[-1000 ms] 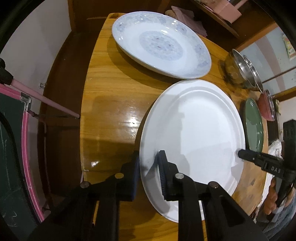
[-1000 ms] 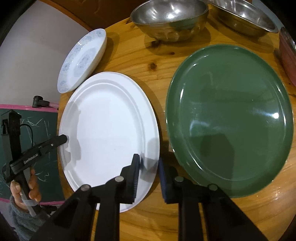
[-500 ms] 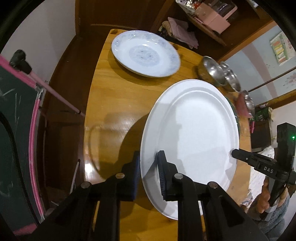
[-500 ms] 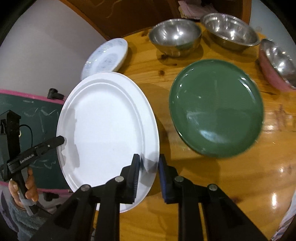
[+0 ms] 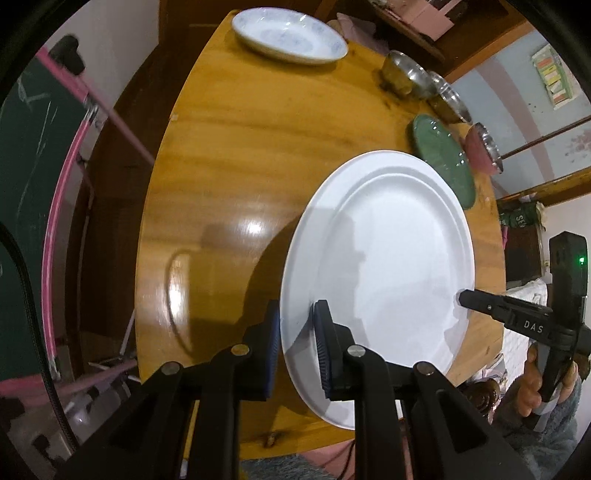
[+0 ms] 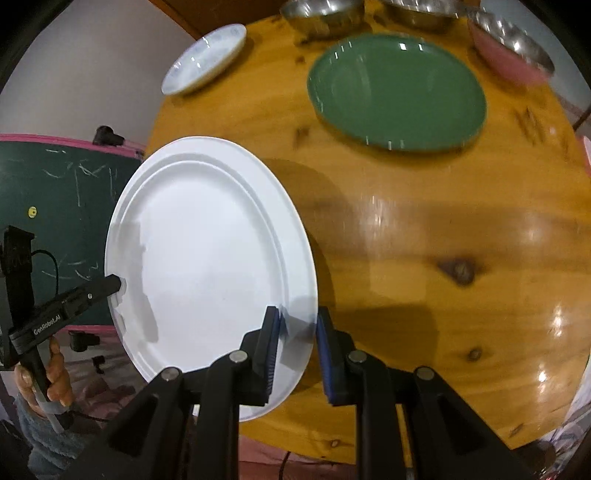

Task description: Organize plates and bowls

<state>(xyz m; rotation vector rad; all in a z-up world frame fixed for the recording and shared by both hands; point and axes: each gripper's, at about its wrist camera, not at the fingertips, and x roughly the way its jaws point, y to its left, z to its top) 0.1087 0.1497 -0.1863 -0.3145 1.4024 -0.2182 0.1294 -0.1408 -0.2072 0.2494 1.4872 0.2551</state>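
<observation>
The large white plate point(image 5: 380, 273) is held off the wooden desk point(image 5: 236, 155) by both grippers, one on each of two opposite rims. In the left wrist view the left gripper point(image 5: 297, 347) is closed narrowly on the near rim, one blue pad above and one below the edge, both pressing on it. The right gripper point(image 5: 461, 295) enters that view from the right and meets the far rim; a hand point(image 5: 543, 384) in a grey sleeve grasps its handle. In the right wrist view the right gripper point(image 6: 297, 347) is likewise closed narrowly on the plate's near edge, the rim pinched between its pads, and the left gripper point(image 6: 116, 284) bites the opposite rim at the left. The plate casts a dark shadow on the desk and hangs partly past the desk's edge. On the desk, well apart from the white plate, lie a green plate point(image 6: 397, 90), a blue-patterned white dish point(image 6: 205, 59) near the far edge, two steel bowls point(image 6: 321, 13) beyond the green plate, and a pink bowl point(image 6: 509, 62) with a steel one nested in it. A green chalkboard with a pink frame point(image 6: 55, 206) stands beside the desk.
</observation>
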